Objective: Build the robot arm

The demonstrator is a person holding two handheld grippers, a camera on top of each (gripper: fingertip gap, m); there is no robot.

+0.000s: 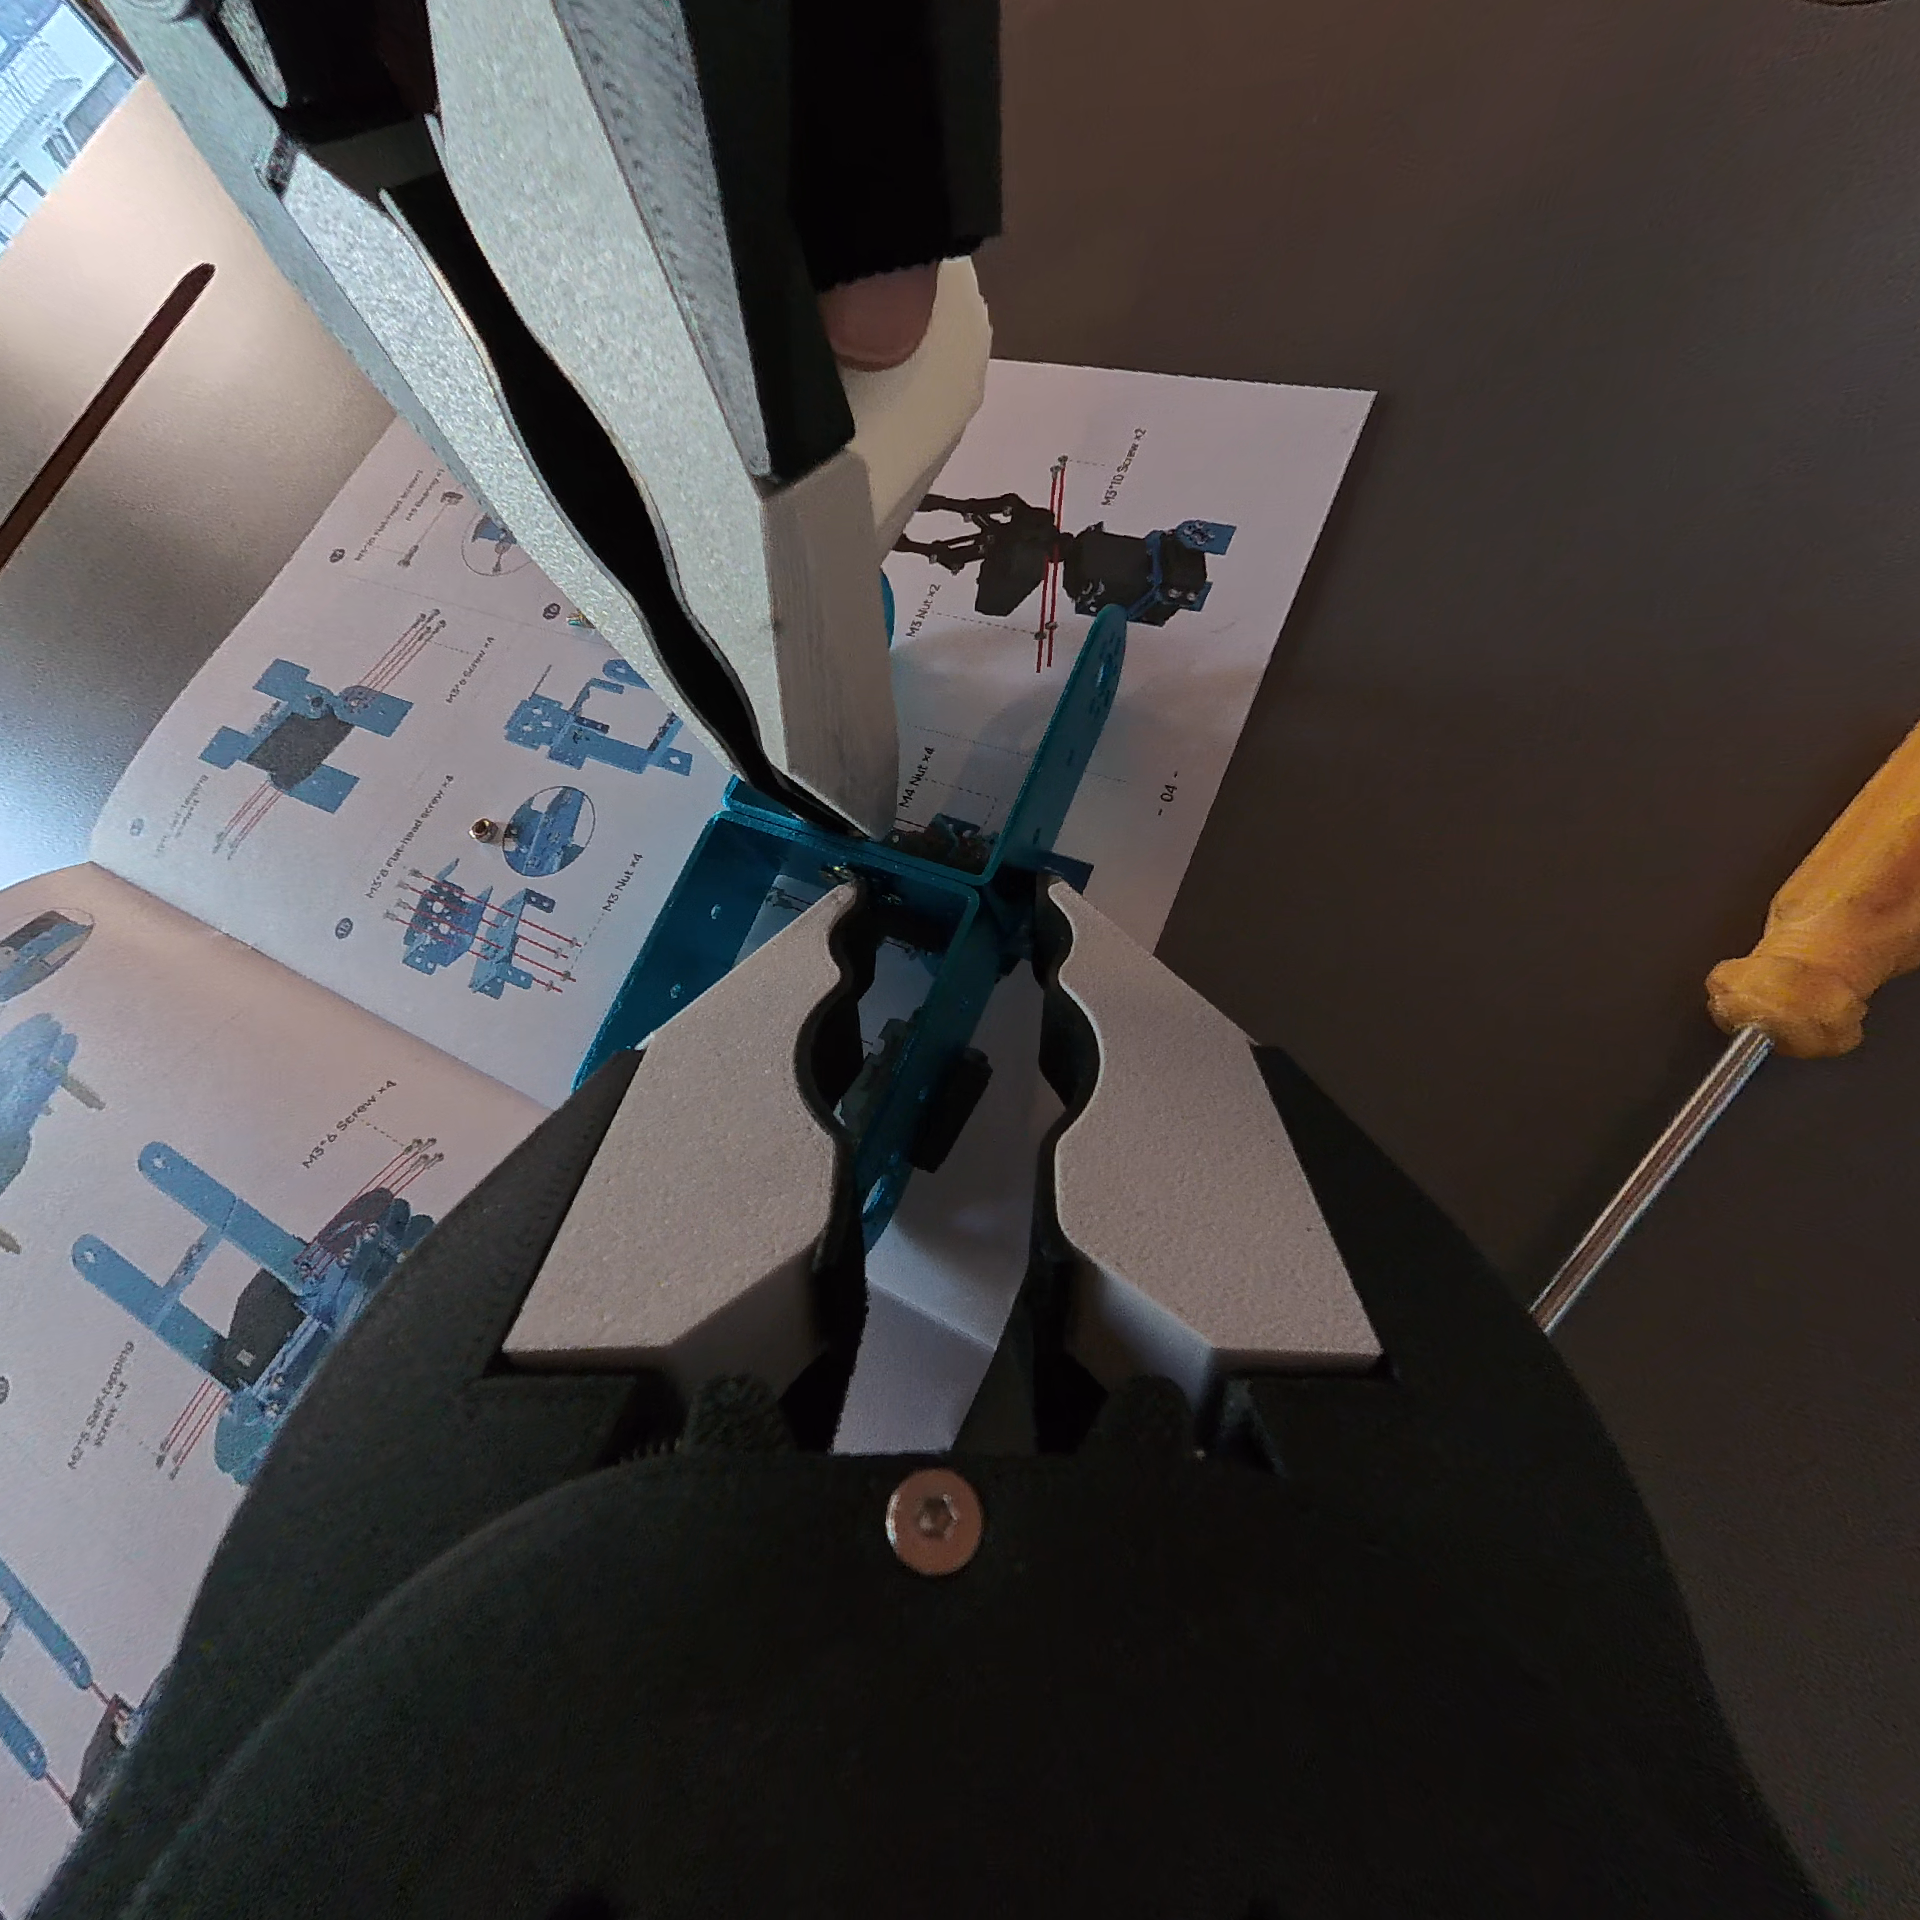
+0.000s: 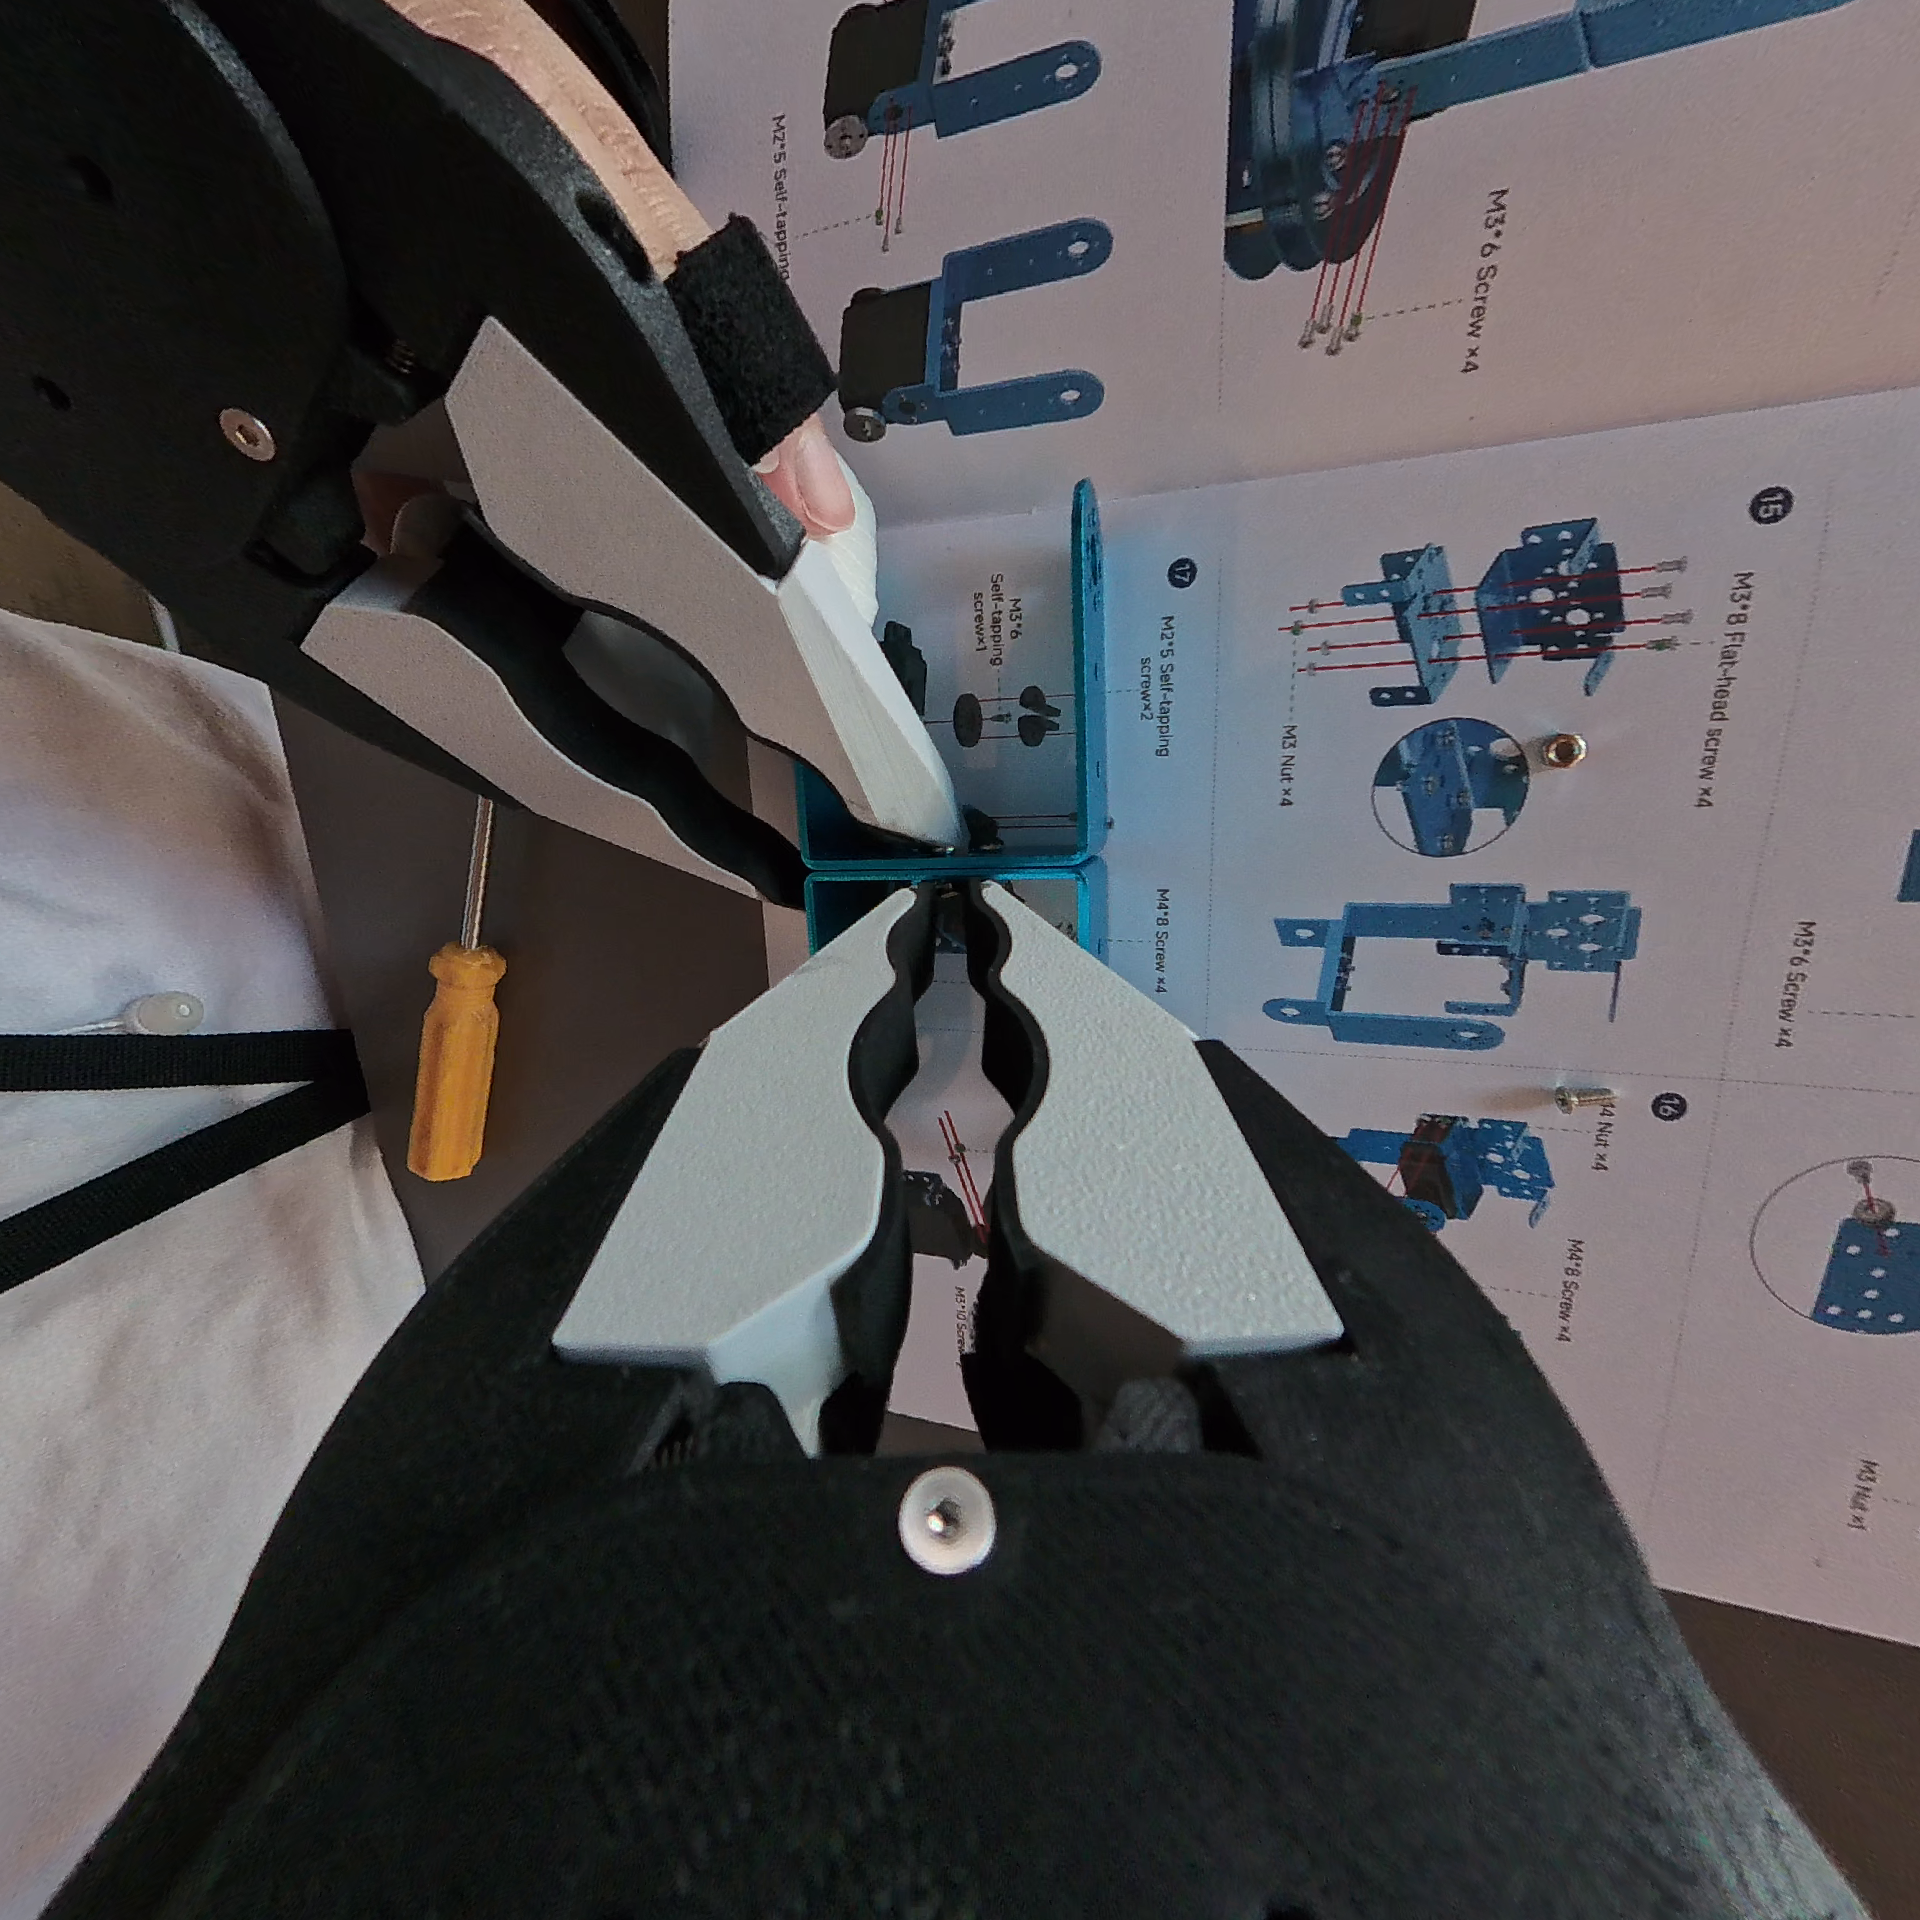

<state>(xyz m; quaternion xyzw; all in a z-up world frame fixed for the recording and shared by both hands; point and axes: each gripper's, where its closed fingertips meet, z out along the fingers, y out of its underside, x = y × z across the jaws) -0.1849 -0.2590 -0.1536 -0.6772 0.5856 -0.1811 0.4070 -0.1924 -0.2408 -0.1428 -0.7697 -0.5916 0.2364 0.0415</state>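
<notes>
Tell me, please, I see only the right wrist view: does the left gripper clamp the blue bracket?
Observer: No. In the left wrist view the left gripper is open. A wall of the blue bracket passes between its fingers, with a gap on each side.
Operator: How does my gripper look from there?
Observer: The right gripper points down from above, its pads meeting at the tip, at the bracket's top corner.
Operator: Is anything beyond the booklet?
Observer: Past the booklet lies a pale board with one long dark slot.
</notes>
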